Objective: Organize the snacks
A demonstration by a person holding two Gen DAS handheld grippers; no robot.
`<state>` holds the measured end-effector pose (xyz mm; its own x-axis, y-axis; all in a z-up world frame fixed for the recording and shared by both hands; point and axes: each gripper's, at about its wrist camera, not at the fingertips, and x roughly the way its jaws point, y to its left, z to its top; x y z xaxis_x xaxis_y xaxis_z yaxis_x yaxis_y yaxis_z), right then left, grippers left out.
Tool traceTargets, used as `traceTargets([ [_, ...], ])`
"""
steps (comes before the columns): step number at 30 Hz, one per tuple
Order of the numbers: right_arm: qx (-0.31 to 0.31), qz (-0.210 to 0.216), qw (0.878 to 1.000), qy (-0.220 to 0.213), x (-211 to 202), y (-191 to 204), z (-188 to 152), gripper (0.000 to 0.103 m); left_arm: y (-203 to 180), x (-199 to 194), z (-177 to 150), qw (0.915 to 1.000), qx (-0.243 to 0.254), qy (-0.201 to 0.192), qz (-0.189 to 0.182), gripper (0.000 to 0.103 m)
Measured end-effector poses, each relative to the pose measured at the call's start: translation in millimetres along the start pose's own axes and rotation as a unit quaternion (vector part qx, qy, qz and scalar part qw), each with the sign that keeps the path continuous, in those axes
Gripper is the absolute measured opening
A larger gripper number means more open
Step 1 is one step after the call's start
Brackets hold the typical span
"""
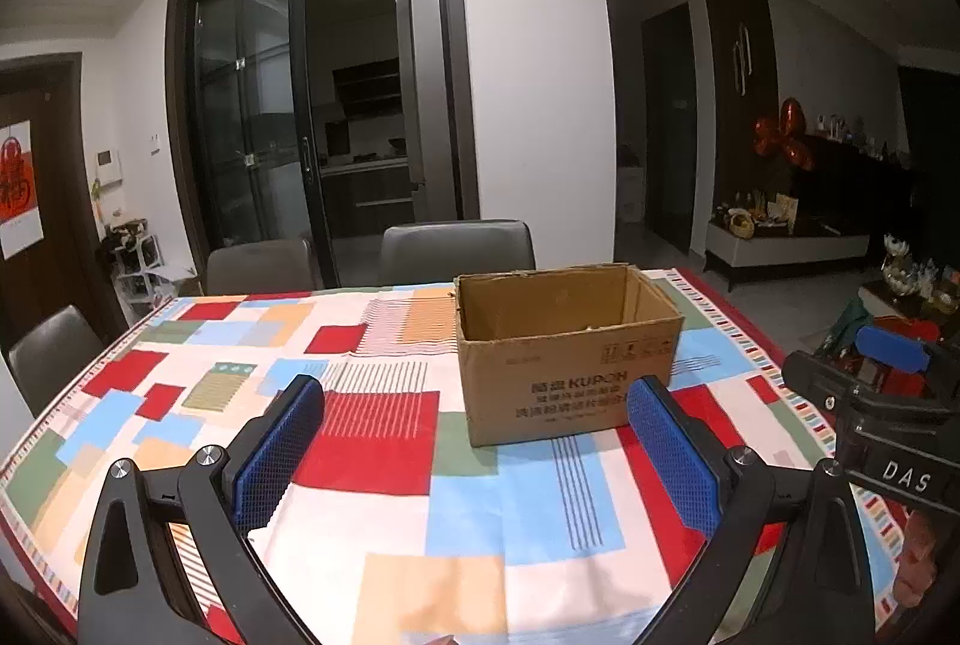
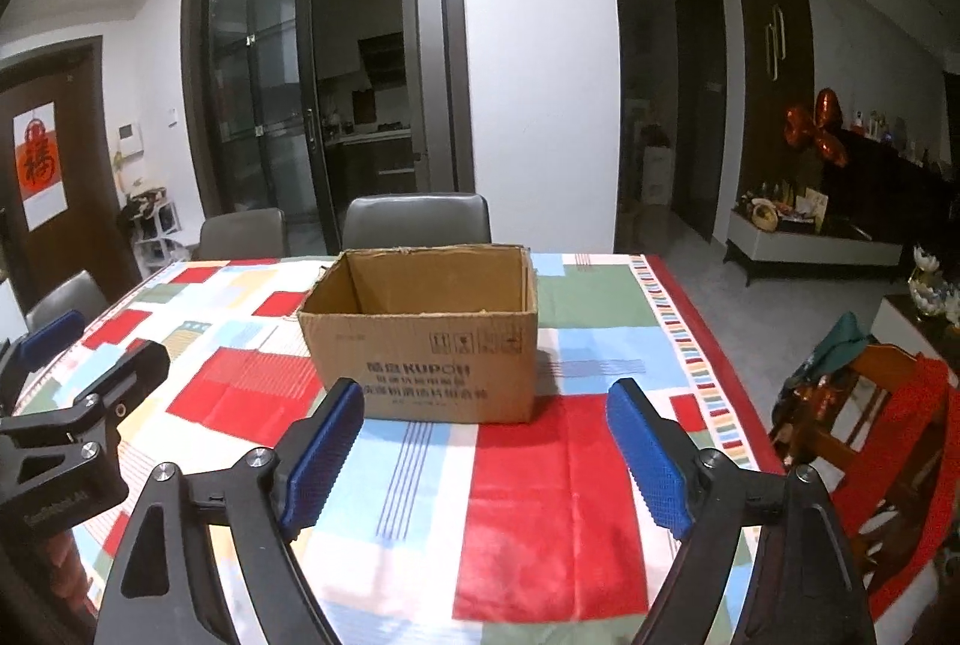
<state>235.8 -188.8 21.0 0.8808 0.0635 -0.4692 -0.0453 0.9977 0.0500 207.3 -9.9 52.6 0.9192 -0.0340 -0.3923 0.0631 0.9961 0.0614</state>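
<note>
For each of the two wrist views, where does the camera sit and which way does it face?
Left wrist: on the left claw, facing forward over the patchwork tablecloth at the cardboard box; its open blue pads frame the view, and the right claw shows at the right edge.
Right wrist: on the right claw, facing the same box; the left claw shows at the left edge.
Shared: box, tablecloth, grey chairs, glass sliding door.

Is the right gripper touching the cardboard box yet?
Apart. In the right wrist view the right gripper is open and empty, and bare tablecloth shows between its fingertips and the cardboard box.
</note>
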Motion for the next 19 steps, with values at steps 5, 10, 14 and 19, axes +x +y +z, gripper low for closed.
traceTargets([
  [5,-0.004,0.006,1.0,-0.005,-23,0,-12,0.084,-1,-21,-6,1.0,0.004,-0.007,-0.004,0.103],
  [10,-0.009,0.014,1.0,-0.004,-36,0,-19,0.084,-2,-31,-10,0.9999,0.008,-0.011,-0.003,0.103],
  [14,-0.009,0.015,1.0,-0.008,-45,0,-22,0.084,0,-36,-12,0.9999,0.007,-0.01,-0.001,0.103],
  [19,-0.006,0.021,1.0,-0.008,-52,-2,-25,0.084,-1,-47,-16,0.9999,0.007,-0.01,0.0,0.103],
])
